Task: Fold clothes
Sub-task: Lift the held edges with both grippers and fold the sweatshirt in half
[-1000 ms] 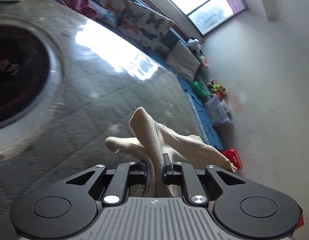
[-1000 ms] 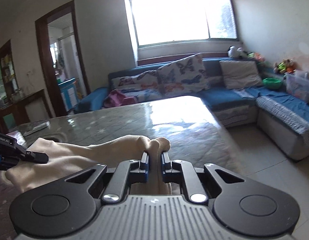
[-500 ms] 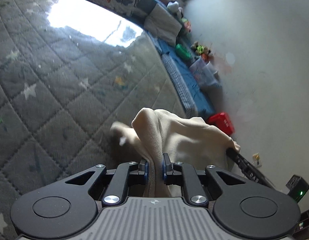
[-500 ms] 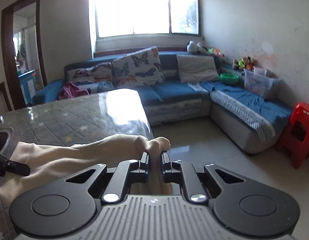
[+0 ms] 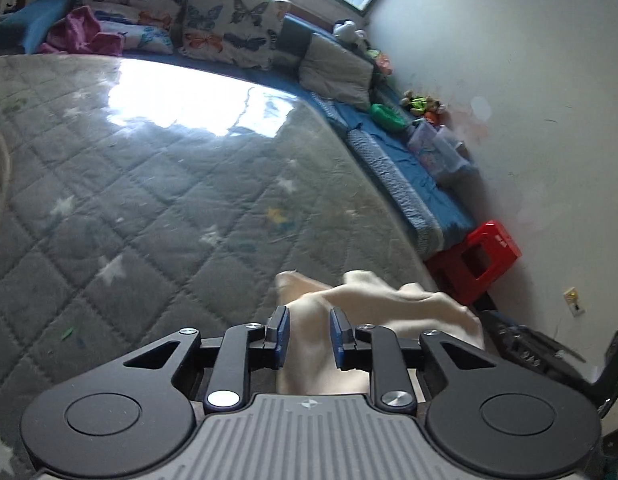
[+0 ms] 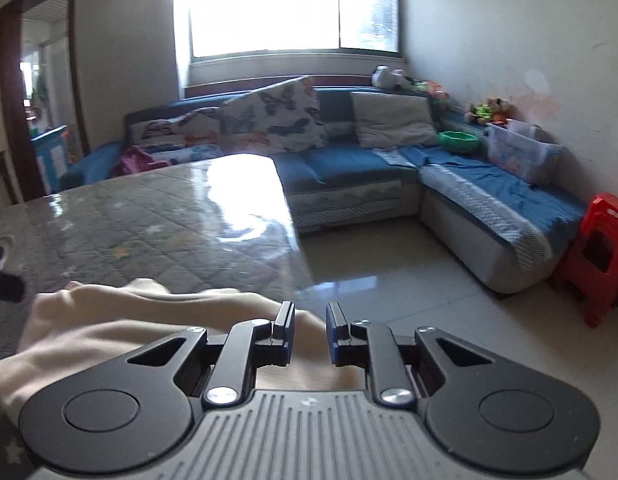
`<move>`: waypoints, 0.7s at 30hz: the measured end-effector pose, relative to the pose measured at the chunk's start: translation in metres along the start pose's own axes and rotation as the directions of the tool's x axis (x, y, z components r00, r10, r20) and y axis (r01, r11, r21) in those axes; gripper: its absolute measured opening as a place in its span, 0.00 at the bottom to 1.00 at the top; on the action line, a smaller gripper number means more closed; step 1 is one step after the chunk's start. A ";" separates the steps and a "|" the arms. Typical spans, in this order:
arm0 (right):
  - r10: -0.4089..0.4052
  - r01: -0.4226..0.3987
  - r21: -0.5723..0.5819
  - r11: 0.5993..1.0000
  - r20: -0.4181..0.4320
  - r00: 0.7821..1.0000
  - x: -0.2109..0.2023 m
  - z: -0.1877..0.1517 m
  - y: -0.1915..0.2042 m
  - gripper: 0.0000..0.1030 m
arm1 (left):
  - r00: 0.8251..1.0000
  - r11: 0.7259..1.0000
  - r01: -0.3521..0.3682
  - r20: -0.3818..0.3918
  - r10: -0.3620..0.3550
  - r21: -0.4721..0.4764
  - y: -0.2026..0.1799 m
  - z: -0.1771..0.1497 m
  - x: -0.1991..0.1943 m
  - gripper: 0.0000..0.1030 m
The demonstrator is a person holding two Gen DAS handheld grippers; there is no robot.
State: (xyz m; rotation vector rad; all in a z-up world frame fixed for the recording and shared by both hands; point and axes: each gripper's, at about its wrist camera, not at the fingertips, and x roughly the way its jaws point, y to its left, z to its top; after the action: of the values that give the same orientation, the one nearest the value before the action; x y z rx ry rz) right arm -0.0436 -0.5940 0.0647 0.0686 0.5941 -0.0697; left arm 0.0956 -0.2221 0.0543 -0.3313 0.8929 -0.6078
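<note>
A cream garment (image 5: 389, 304) lies bunched on the grey quilted table cover (image 5: 149, 200), near the table's right edge. My left gripper (image 5: 309, 336) has its jaws opening; a fold of the cream cloth runs between the blue pads (image 5: 283, 334), which no longer pinch it. In the right wrist view the same garment (image 6: 129, 320) spreads to the left. My right gripper (image 6: 310, 332) is also opening, its jaws parted over the cloth's edge without pressing it. The other gripper's black body shows at the right of the left wrist view (image 5: 525, 344).
The table edge (image 6: 297, 248) drops to a shiny tiled floor (image 6: 389, 288). A blue corner sofa (image 6: 349, 160) with butterfly cushions stands behind. A red plastic stool (image 6: 601, 256) sits by the right wall, beside a clear storage box (image 6: 521, 152).
Both grippers were clamped on the cream garment and held it up; now both jaws have parted and the cloth has sunk onto the table. The left view has swung across the table.
</note>
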 end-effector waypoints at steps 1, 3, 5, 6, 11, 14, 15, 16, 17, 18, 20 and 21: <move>0.013 -0.013 -0.004 1.000 -0.003 1.000 0.003 0.000 0.003 0.15 | 1.000 1.000 0.016 -0.006 -0.016 0.009 -0.005 0.000 0.004 0.22; 0.030 -0.031 -0.005 1.000 -0.013 0.999 0.012 0.000 0.008 0.16 | 0.999 0.999 0.038 -0.023 -0.037 0.024 -0.014 -0.001 0.013 0.22; 0.043 -0.043 -0.002 0.999 -0.023 0.999 0.023 0.001 0.012 0.16 | 0.998 0.998 0.043 -0.043 -0.041 0.036 -0.020 -0.002 0.022 0.22; 0.050 -0.050 -0.001 0.999 -0.028 0.998 0.028 0.001 0.014 0.16 | 0.998 0.998 0.043 -0.051 -0.041 0.038 -0.023 -0.003 0.027 0.22; 0.054 -0.055 -0.014 0.998 -0.045 0.998 0.046 0.001 0.021 0.16 | 0.997 0.998 0.043 -0.073 -0.040 0.039 -0.028 0.003 0.048 0.22; 0.050 -0.051 -0.030 0.998 -0.055 0.997 0.053 0.001 0.023 0.17 | 0.997 0.998 0.016 -0.081 -0.011 0.057 -0.029 0.006 0.059 0.22; 0.048 -0.050 -0.034 0.998 -0.056 0.997 0.054 0.002 0.024 0.18 | 0.996 0.998 0.006 -0.087 -0.001 0.060 -0.028 0.006 0.063 0.22; 0.048 -0.050 -0.040 0.998 -0.054 0.997 0.054 0.002 0.025 0.18 | 0.996 0.998 -0.003 -0.093 0.009 0.061 -0.027 0.006 0.067 0.22; 0.048 -0.051 -0.048 0.998 -0.048 0.998 0.052 0.003 0.026 0.18 | 0.996 0.998 -0.004 -0.093 0.009 0.059 -0.026 0.007 0.068 0.22; 0.049 -0.051 -0.057 0.997 -0.042 0.998 0.050 0.004 0.028 0.20 | 0.996 0.998 -0.002 -0.092 0.007 0.056 -0.025 0.007 0.068 0.22; 0.065 -0.067 -0.074 0.995 -0.028 0.997 0.044 0.005 0.032 0.23 | 0.996 0.998 -0.002 -0.084 0.008 0.071 -0.028 0.008 0.066 0.22; 0.079 -0.081 -0.084 0.993 -0.024 0.997 0.042 0.005 0.035 0.25 | 0.997 0.997 0.001 -0.076 0.005 0.083 -0.031 0.008 0.065 0.22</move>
State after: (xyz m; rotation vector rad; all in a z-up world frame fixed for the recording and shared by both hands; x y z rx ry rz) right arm -0.0028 -0.5615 0.0470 0.0106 0.6141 0.0337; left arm 0.1224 -0.2862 0.0344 -0.2338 0.9383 -0.6571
